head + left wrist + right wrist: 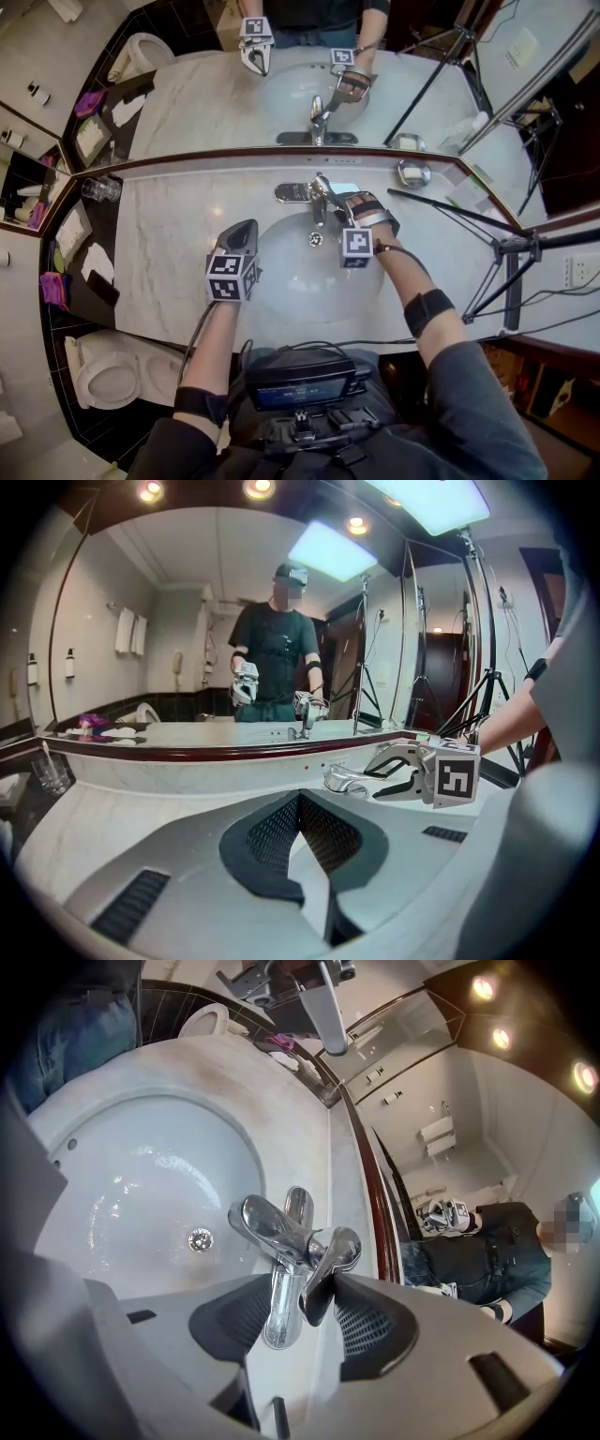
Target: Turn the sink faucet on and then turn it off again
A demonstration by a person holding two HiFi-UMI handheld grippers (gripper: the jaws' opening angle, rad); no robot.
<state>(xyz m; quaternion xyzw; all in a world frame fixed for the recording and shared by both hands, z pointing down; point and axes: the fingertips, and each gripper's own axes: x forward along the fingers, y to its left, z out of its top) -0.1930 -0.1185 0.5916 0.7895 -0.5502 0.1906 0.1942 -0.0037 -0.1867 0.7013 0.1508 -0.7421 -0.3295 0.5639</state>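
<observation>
- The mirror [216,94] runs along the back of the counter and reflects me with both tongs raised.
- The marble counter [178,253] spreads out below me, with a dark strip down its left end.
- The white basin [281,291] is sunk into the middle of the counter, right in front of me.
- My left tongs [300,803] hang over the counter at the basin's left rim. Their jaws are closed together with nothing in them.
- My right tongs [302,1288] reach over the basin to the tap, tilted downward. Their jaws stand wide apart, one on each side of the lever. I cannot tell if either pad presses on it.
- The chrome tap [322,199] stands at the back rim of the basin, against the mirror's edge, with its spout [267,1222] over the bowl.
- Its lever [281,1312] points back at me, in the gap between my right jaws.
- A small metal dish [413,172] sits on the counter to the right of the tap.
- The drain [199,1238] lies at the bottom of the basin, under the spout.
</observation>
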